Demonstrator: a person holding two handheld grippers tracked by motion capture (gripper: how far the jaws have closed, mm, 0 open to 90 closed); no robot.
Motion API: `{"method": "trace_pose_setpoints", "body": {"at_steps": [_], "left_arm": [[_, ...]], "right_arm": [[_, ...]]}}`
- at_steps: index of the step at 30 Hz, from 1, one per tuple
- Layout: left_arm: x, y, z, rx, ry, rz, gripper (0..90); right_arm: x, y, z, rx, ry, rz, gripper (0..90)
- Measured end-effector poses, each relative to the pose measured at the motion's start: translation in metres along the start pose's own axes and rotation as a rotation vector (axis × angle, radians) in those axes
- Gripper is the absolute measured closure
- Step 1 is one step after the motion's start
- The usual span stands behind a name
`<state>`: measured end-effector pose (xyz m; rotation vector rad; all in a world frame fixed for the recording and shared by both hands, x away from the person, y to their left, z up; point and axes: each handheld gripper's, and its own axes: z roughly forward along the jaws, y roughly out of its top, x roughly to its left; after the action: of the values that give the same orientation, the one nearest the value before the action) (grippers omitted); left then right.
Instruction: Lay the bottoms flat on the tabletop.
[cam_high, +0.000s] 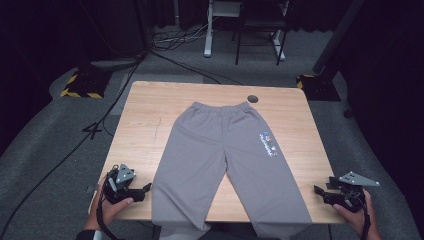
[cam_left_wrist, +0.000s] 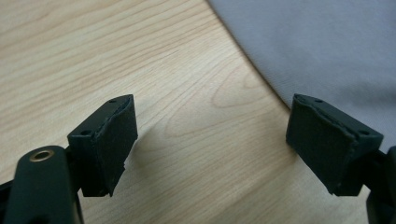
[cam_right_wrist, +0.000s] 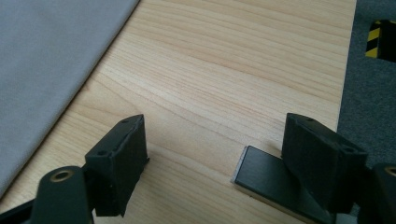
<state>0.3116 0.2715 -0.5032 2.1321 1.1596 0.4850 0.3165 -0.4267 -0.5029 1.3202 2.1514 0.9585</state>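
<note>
While both stand with jaws apart and hold nothing, the left tool (cam_high: 141, 190) sits at lower left and the right tool (cam_high: 322, 192) at lower right, flanking grey trousers (cam_high: 225, 150) spread mid-frame on the counter (cam_high: 145, 120); the leg ends overhang the counter's near edge, cut off.

1 pr grey trousers (cam_high: 225, 155), 1 table (cam_high: 145, 115), 2 tools: left (cam_high: 142, 191), right (cam_high: 322, 192)
</note>
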Motion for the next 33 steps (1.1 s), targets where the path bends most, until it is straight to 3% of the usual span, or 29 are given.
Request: {"method": "trace_pose_setpoints", "body": {"at_steps": [2, 8, 33], "left_arm": [[0.0014, 0.0004, 0.0016, 0.003, -0.02, -0.025, 16.7], [0.0001, 0.0014, 0.0025, 0.005, -0.008, -0.036, 16.2], [-0.0002, 0.0014, 0.0023, 0.007, -0.008, -0.038, 16.2]], "right_arm": [[0.001, 0.0, 0.0006, -0.005, 0.006, -0.007, 22.1], [0.0015, -0.001, 0.0017, -0.016, 0.004, -0.002, 21.6], [0.0009, 0.0005, 0.0025, -0.009, 0.005, 0.002, 21.4]]}}
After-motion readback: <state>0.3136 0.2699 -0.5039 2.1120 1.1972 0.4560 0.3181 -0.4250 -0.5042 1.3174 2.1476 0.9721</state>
